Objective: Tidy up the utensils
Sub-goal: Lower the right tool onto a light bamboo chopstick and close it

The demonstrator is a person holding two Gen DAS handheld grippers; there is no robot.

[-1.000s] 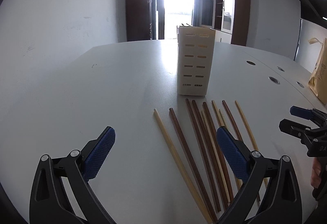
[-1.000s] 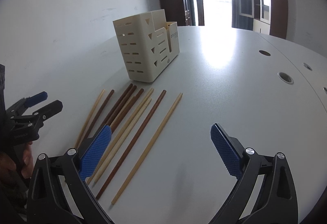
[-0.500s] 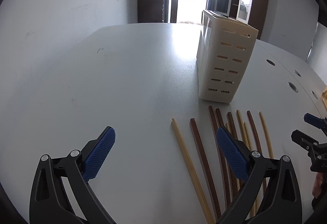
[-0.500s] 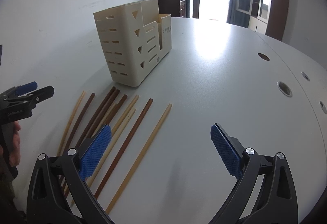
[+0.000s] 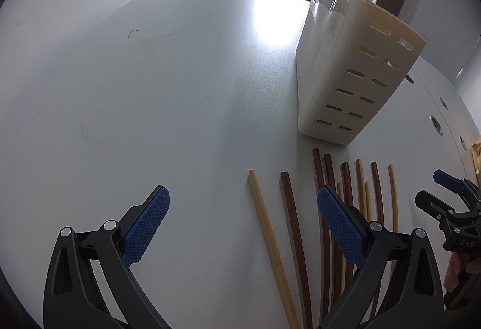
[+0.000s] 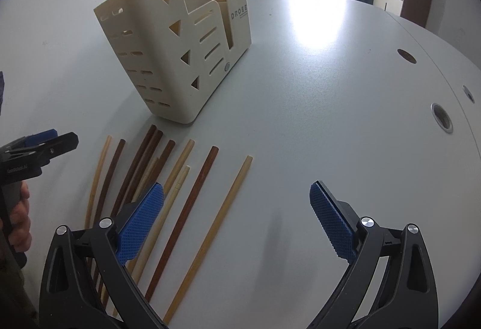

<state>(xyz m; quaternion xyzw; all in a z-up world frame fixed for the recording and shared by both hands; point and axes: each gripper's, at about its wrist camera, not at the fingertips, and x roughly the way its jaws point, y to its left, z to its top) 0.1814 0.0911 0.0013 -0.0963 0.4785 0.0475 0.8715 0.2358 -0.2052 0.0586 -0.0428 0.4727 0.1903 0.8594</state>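
Note:
A cream slotted utensil holder stands upright on the grey table. Several light and dark wooden chopsticks lie side by side in front of it. My left gripper is open and empty, low over the table, with its right pad above the chopsticks. My right gripper is open and empty, its left pad over the chopsticks. Each gripper shows at the edge of the other's view: the right one, the left one.
The table has round cable holes along its right side. A brown paper bag edge sits at far right. Dark cabinets and a bright doorway stand beyond the table.
Both grippers have moved forward and lower toward the holder and chopsticks, which now look larger and nearer. Both stay open. The chopsticks have not moved.

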